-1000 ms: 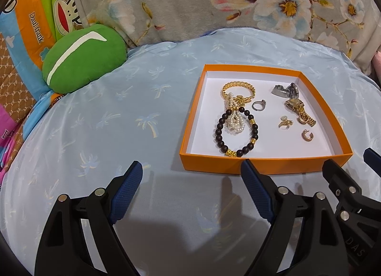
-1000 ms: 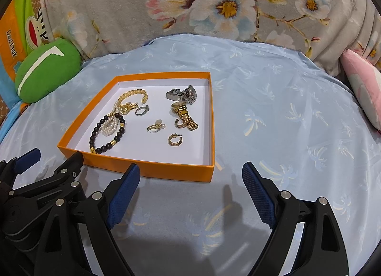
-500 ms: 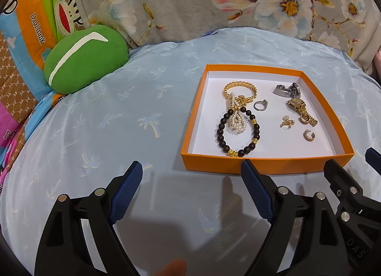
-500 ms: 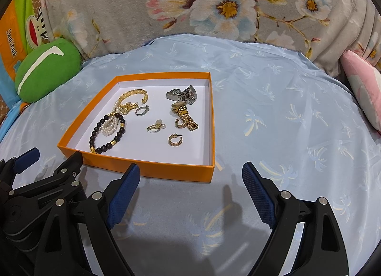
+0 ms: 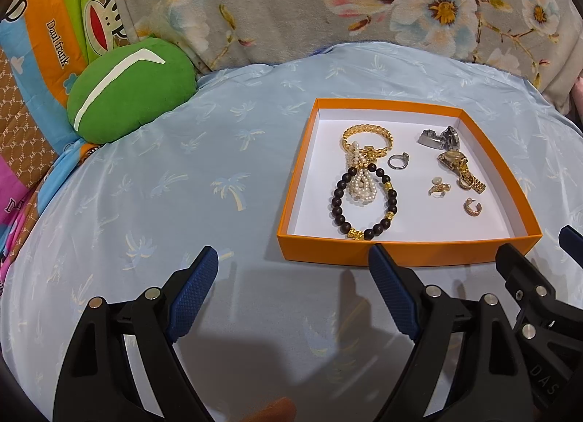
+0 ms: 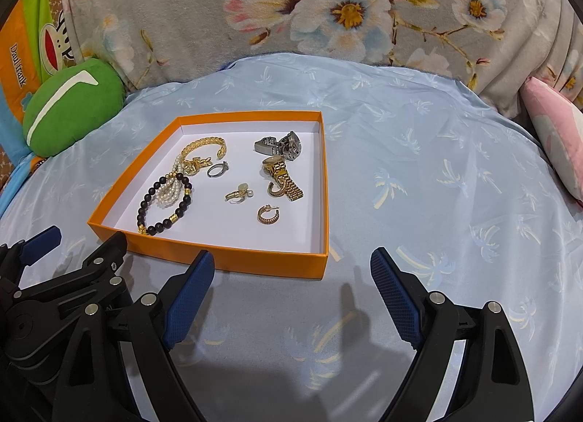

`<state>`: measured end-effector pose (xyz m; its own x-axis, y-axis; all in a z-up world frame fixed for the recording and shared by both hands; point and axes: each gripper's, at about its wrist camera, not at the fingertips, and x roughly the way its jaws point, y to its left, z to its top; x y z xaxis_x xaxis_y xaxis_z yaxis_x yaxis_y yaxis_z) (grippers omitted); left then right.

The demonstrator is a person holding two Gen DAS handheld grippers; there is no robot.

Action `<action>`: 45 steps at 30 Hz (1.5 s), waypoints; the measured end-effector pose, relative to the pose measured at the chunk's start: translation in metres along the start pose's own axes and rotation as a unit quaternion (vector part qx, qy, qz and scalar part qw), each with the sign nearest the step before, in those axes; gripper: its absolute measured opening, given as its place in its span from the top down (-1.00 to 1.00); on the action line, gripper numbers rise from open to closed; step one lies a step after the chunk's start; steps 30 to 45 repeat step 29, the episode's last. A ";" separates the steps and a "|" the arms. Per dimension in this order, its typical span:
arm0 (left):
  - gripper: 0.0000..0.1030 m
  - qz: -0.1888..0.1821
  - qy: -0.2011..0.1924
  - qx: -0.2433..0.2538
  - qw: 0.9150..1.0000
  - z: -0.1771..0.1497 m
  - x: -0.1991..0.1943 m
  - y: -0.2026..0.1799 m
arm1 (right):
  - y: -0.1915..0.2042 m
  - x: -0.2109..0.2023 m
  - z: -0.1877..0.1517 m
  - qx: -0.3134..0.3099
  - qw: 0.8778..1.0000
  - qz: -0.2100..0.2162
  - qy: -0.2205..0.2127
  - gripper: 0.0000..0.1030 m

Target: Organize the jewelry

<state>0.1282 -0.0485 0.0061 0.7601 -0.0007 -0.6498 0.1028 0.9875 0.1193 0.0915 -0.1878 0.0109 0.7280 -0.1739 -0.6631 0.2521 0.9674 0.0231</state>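
Note:
An orange box (image 5: 400, 253) (image 6: 233, 261) with a white floor lies on the light blue sheet. In it lie a dark bead bracelet (image 5: 342, 210) (image 6: 160, 226), a pearl strand (image 5: 360, 185), a gold bangle (image 5: 366, 130) (image 6: 204, 145), a silver ring (image 5: 398, 160) (image 6: 218, 169), a silver watch (image 5: 439, 137) (image 6: 280, 147), a gold watch (image 5: 461, 170) (image 6: 282, 176) and gold earrings (image 5: 472, 207) (image 6: 267, 215). My left gripper (image 5: 293, 265) is open and empty, in front of the box's near left corner. My right gripper (image 6: 291, 269) is open and empty, at the box's near right corner.
A green round cushion (image 5: 131, 90) (image 6: 71, 108) lies at the back left by a colourful cartoon fabric (image 5: 54, 32). A floral blanket (image 6: 328, 10) rises behind the sheet. A pink pillow (image 6: 557, 137) is at the right edge.
The left view has shifted a little, so the box sits slightly further right and the cushion shows more. The right view is unchanged. Both grippers stay open.

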 end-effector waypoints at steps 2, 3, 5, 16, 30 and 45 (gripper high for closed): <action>-0.59 0.000 0.000 0.000 1.000 0.000 0.000 0.000 | 0.000 0.000 0.000 0.000 1.000 -0.001 0.000 -0.67; -0.59 0.000 0.000 0.000 1.000 0.000 0.000 0.001 | 0.000 0.000 0.000 0.000 1.000 0.000 0.000 -0.67; -0.59 -0.001 0.001 0.000 1.000 0.000 -0.001 0.001 | 0.000 0.000 0.000 0.000 1.000 0.000 0.000 -0.67; -0.59 0.000 0.001 0.000 1.000 0.000 -0.001 0.001 | 0.000 0.000 0.000 0.000 1.000 0.000 0.000 -0.67; -0.59 0.002 0.000 0.001 1.000 0.000 -0.002 0.001 | 0.000 0.000 0.000 0.000 1.000 0.000 0.000 -0.67; -0.59 0.002 0.000 0.001 1.000 0.000 -0.002 0.001 | 0.000 0.000 0.000 0.000 1.000 0.000 0.000 -0.67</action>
